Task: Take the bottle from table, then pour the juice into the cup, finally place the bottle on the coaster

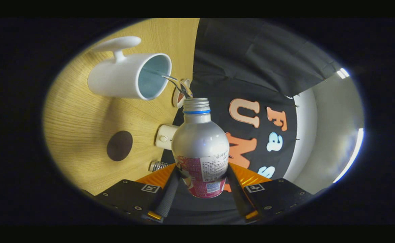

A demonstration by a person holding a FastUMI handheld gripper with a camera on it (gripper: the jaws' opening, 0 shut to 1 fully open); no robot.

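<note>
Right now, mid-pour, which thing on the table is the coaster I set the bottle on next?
Start at the wooden table. Beside the white cup that the bottle, clamped between the gripper fingers, is pouring into, find the coaster. It is the flat dark brown disc, unlike the small white things nearby.

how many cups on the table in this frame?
1. A white mug lies beyond and to the left of the bottle that the gripper holds; liquid streams into it. The small cream object near the bottle is unclear, possibly not a cup.
</note>
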